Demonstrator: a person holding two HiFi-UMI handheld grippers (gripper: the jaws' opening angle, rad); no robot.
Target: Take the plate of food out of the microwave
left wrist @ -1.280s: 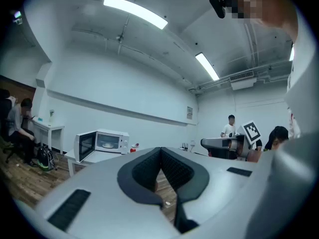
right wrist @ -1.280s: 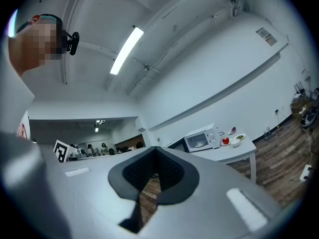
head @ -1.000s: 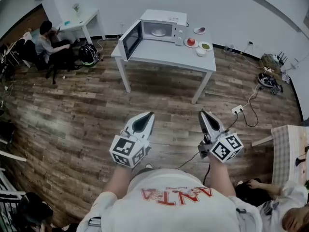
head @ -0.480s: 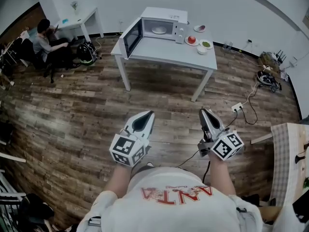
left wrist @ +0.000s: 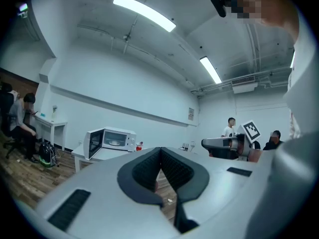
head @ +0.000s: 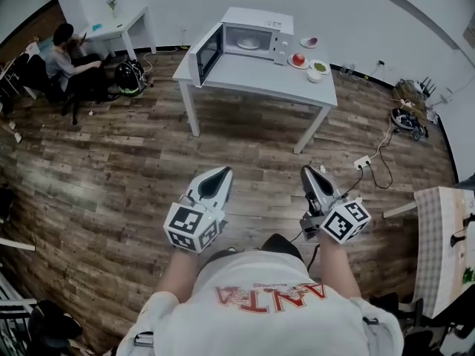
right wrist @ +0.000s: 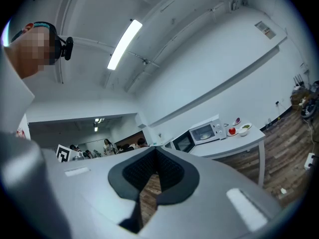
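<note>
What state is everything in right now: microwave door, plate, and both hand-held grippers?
microwave door: swung open.
plate of food: inside the microwave, not yet taken out.
left hand-held gripper: shut, empty, well short of the table.
right hand-held gripper: shut, empty, also well short of the table.

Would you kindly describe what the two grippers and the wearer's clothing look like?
The left gripper and right gripper are pale grey tapered shells; their fingers are lined with black ridged pads. Each carries a white cube with black square markers. The person wears a white short-sleeved T-shirt with red lettering.
</note>
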